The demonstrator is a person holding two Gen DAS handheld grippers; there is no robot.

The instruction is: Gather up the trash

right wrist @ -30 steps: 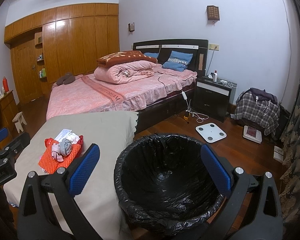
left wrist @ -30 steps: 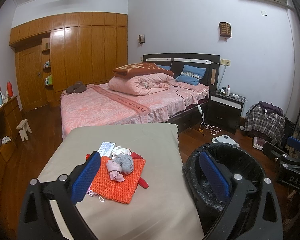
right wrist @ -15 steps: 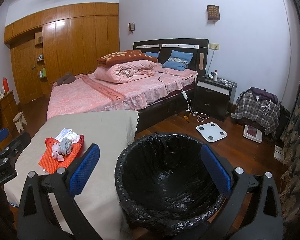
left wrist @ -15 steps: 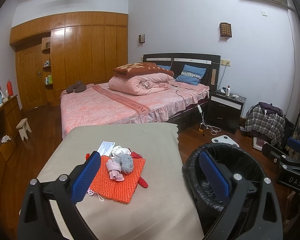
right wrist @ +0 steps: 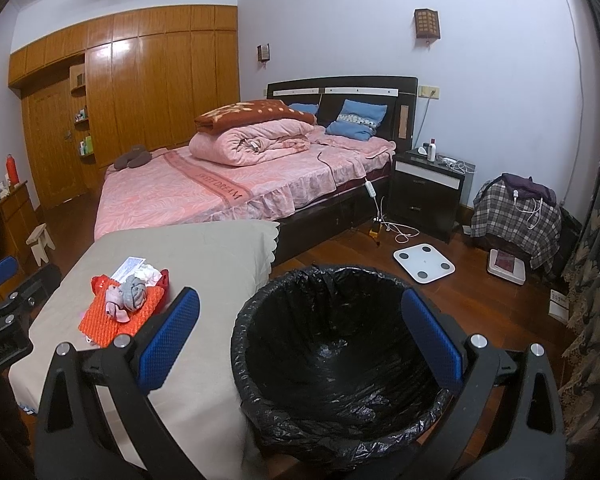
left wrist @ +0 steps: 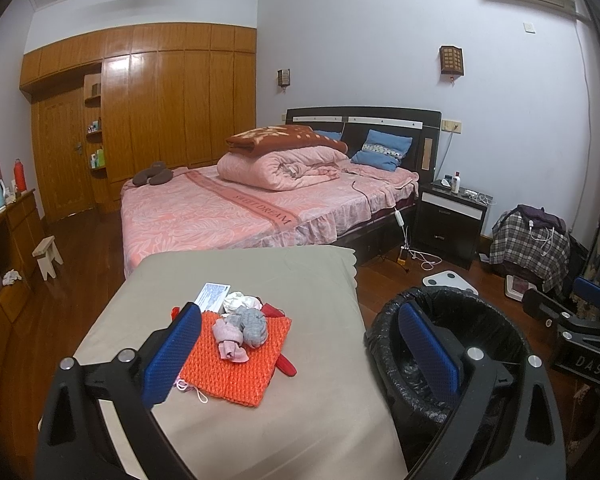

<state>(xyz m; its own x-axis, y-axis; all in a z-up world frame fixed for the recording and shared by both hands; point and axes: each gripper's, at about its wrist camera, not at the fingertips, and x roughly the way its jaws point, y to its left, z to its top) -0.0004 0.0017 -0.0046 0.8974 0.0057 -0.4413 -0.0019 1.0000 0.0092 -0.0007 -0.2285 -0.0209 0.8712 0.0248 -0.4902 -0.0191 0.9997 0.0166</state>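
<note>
On the cloth-covered table (left wrist: 228, 280) the trash pile (left wrist: 242, 330) sits untouched; both the left gripper (left wrist: 300, 354) and right gripper (right wrist: 300, 346) are spread wide, empty. Next up, probably: grab a wad, drop it in the bin (right wrist: 340, 344).

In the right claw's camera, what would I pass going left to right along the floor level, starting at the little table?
Table → bin → white scale → plaid-covered pile → curtain.
</note>
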